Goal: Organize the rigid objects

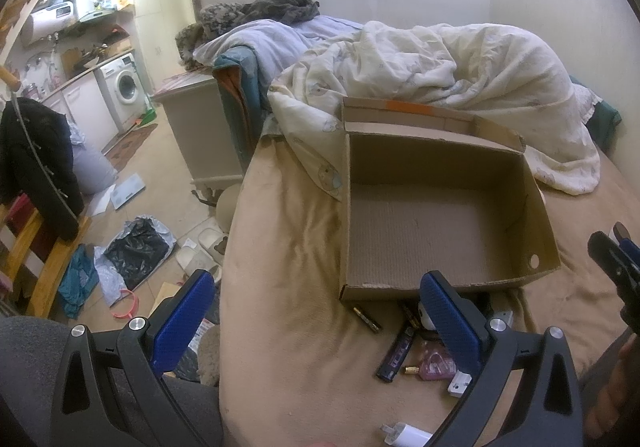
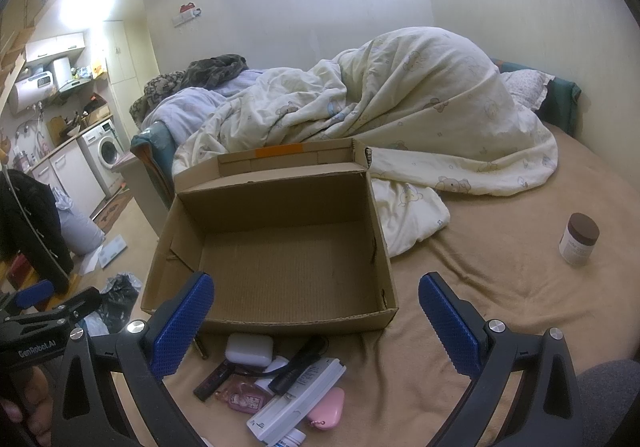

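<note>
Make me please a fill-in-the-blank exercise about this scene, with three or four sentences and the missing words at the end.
1. The cardboard box on the bed holds ____ inside.
2. The jar standing apart on the brown sheet has a ____ lid.
3. Both the left gripper and the right gripper have their jaws ____.
4. The white earbud case lies ____ the box, near its front wall.

Missing words: nothing; brown; open; outside
</note>
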Demonstrator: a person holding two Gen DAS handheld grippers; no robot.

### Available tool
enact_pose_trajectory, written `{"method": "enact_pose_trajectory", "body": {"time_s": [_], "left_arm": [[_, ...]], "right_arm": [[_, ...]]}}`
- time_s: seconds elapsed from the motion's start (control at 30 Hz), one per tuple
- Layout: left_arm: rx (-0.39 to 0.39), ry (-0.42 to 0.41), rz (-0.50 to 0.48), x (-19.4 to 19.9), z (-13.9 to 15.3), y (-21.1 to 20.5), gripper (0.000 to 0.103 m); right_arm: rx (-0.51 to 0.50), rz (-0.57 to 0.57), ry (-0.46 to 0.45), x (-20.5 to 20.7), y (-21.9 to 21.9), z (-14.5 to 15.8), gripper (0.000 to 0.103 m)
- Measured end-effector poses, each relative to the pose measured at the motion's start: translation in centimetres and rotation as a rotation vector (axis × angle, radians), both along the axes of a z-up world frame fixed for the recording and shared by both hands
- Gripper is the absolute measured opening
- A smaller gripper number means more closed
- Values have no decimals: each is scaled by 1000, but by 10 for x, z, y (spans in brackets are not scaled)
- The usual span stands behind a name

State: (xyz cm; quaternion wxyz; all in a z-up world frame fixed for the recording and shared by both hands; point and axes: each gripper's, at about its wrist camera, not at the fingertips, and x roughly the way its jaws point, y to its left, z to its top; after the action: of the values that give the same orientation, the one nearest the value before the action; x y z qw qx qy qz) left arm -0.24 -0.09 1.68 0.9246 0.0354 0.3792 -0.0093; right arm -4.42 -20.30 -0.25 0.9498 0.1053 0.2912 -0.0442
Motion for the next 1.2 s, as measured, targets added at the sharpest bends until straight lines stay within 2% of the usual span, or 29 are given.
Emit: {"method": "enact_pose_trajectory", "body": {"time_s": [0.2, 0.3, 0.37, 0.47, 0.57, 0.77, 0.87, 0.97, 1.03, 1.1, 1.2], "left_arm": [[4, 5, -11, 0, -1, 1, 102], [5, 51, -51, 1, -8, -2, 102], [38, 83, -79, 2, -15, -7, 102], [86, 178, -131, 5, -37, -19, 102], [121, 324, -207, 8, -66, -33, 102], [232, 606, -454, -15, -131, -74, 102], [296, 660, -515, -25, -151, -85, 102], [295, 699, -524, -25, -165, -86, 101], [281, 728, -516, -22, -170, -82, 95], [266, 755, -505, -18, -176, -79, 76], [224, 791, -506, -16, -183, -73, 57]], "right_arm": [[5, 1, 2, 0, -1, 0, 103], [6, -2, 9, 0, -2, -1, 103], [6, -10, 10, 0, -5, -2, 103], [13, -29, 8, -2, -9, -2, 103], [18, -37, 13, -4, -12, -3, 103], [17, -48, 68, 2, -17, -10, 103], [27, -51, 100, 4, -19, -15, 103], [36, -57, 112, 3, -22, -16, 103], [48, -63, 120, 2, -25, -17, 103], [64, -69, 131, 2, -29, -19, 103], [93, -79, 157, 4, -35, -23, 103]]}}
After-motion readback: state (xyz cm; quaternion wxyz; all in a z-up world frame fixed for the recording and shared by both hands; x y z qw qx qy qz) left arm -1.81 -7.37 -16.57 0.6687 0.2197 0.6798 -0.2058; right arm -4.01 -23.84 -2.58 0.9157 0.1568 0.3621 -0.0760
